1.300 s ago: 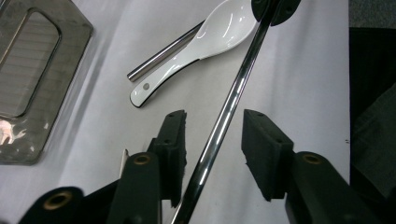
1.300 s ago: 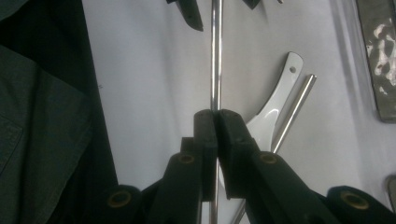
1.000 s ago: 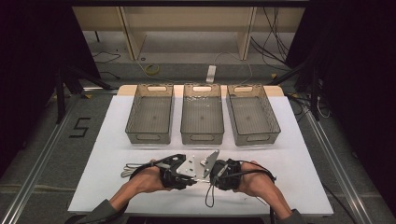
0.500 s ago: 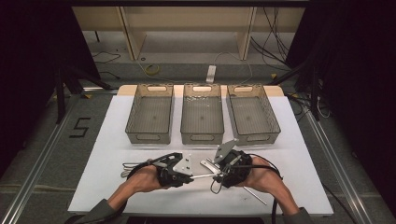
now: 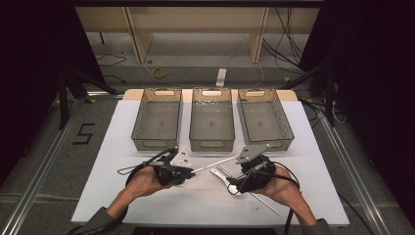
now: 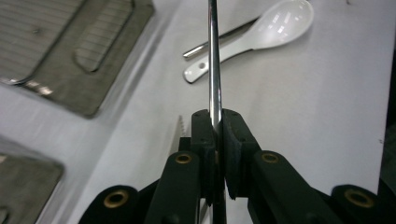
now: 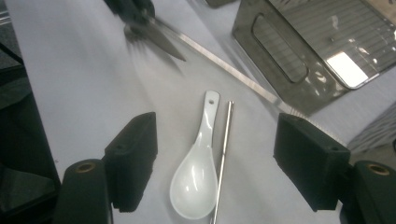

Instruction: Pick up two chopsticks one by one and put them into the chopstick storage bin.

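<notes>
Three mesh trays are lined up across the far half of the white tabletop [image 5: 122, 196]: left tray [image 5: 157, 120], middle tray [image 5: 211, 119], right tray [image 5: 265, 117]. All three are seen w/ nothing inside. In the left gripper view a tray wall w/ a handle slot is seen at upper left, near the rod's line but apart from it.

On the tabletop betw. the two hands a white ceramic spoon [image 7: 196, 175] is laid, bowl up, w/ a thin metal chopstick [image 7: 222, 154] just beside it, roughly parallel; whether they touch cannot be told. Both are also seen in the left gripper view, spoon [image 6: 271, 28] beyond the jaw tips, off to the right of the rod.

Left gripper [image 5: 188, 171]: jaws are closed tight on a long thin metal rod [image 6: 214, 60], clamped near one end; the rest of the rod is run out ahead of the jaws, raised off the tabletop, towards the right gripper. In the right gripper view the same rod [image 7: 229, 70] is seen crossing diagonally beyond the spoon, in front of a tray wall.

Right gripper [image 5: 235, 182]: jaws have just been opening and are spread wide, nothing betw. the pads. Spoon and chopstick are seen lying on the tabletop in the gap betw. the two jaws, untouched.
</notes>
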The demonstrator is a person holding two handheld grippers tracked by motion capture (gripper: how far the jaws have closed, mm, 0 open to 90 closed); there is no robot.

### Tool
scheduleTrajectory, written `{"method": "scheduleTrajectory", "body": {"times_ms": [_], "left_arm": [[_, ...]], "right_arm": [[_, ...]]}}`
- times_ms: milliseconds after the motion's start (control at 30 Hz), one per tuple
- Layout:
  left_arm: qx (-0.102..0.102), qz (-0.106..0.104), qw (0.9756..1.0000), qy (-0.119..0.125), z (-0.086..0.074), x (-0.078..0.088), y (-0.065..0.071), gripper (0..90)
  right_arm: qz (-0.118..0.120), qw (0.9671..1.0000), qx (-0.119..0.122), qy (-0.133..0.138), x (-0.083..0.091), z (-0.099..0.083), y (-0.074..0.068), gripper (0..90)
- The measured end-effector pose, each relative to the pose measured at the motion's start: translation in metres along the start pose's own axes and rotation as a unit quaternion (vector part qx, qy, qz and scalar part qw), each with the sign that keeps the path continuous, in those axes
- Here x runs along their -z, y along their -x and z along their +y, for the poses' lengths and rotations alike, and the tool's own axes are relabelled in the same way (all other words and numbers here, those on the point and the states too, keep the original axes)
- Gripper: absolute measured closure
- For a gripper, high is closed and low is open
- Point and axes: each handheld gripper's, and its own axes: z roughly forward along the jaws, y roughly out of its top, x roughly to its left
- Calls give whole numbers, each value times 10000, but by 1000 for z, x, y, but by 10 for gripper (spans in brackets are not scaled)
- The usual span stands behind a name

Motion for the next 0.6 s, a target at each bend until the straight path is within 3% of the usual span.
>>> {"method": "scheduleTrajectory", "body": {"times_ms": [100, 333, 467, 600], "left_arm": [[176, 143, 9997, 83, -1, 6, -7, 837], [642, 431, 9966, 294, -4, 17, -20, 838], [890, 586, 9934, 417, -6, 26, -32, 838], [1191, 802, 9882, 539, -10, 33, -51, 838]], "right_arm": [[-29, 9999, -132, -69, -2, -5, 2, 283], [-214, 9988, -441, -94, -2, -20, 9, 252], [-282, 9981, -543, -70, 0, -30, 11, 248], [-309, 9975, -636, -87, -2, -39, 10, 254]]}}
